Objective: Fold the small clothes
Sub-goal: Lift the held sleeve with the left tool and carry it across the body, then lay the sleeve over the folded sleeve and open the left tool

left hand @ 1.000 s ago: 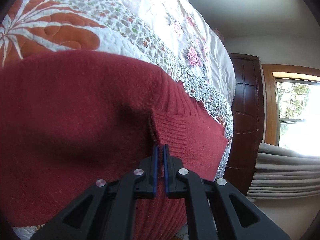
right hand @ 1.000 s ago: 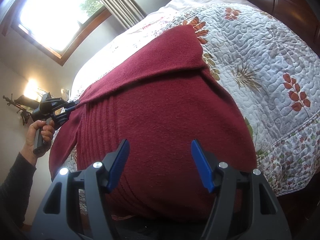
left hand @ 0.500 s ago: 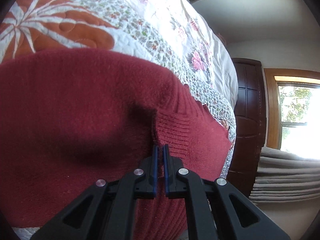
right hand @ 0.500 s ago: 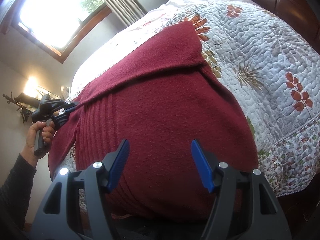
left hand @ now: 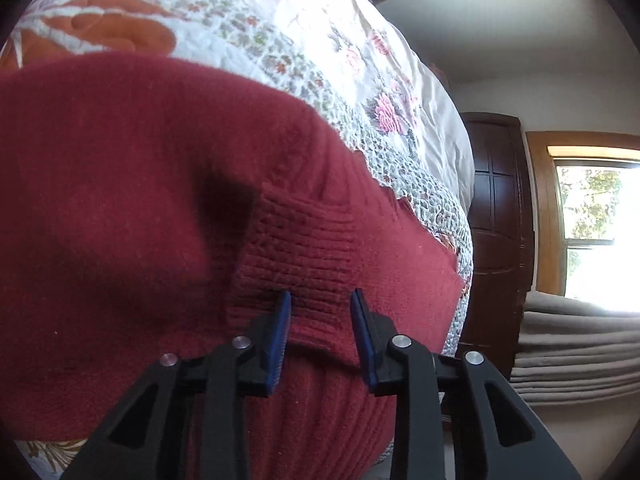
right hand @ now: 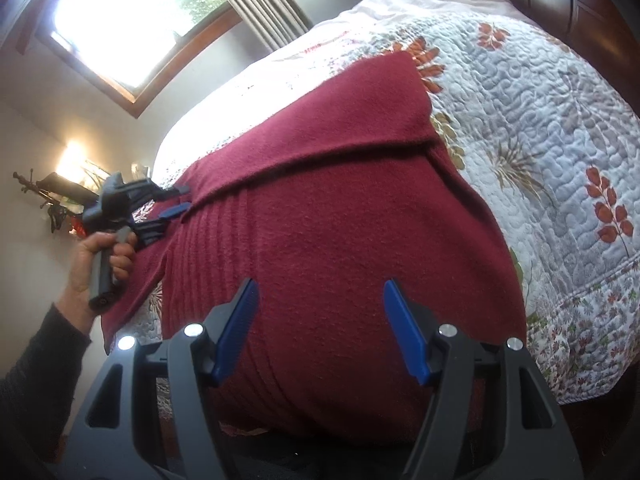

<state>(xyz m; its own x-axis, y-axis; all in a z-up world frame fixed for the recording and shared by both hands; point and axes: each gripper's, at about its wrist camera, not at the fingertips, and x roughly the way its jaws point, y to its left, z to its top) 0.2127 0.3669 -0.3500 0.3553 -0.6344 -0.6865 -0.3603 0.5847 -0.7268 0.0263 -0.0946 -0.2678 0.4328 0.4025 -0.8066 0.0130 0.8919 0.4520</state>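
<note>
The dark red knitted sweater (right hand: 340, 232) is soft, fuzzy, matt wool-like cloth, its cuff (left hand: 304, 248) coarsely ribbed. The white floral quilted bedspread (right hand: 540, 120) is stitched, puckered cotton with a matt face. The gripper's (right hand: 320, 320) arms are matt black plastic with ridged blue pads (right hand: 404, 328) and shiny metal rivets.

A deep red knit sweater (left hand: 120, 200) is seen, its ribbed cuff (left hand: 304, 256) just ahead of the left gripper (left hand: 320, 300), black with blue finger pads (left hand: 280, 332). Beyond it, a white quilt (right hand: 540, 128) is patterned with rust-orange leaves, tan sprigs and a small-flowered border. The right gripper (right hand: 320, 292) is black and blue too.
</note>
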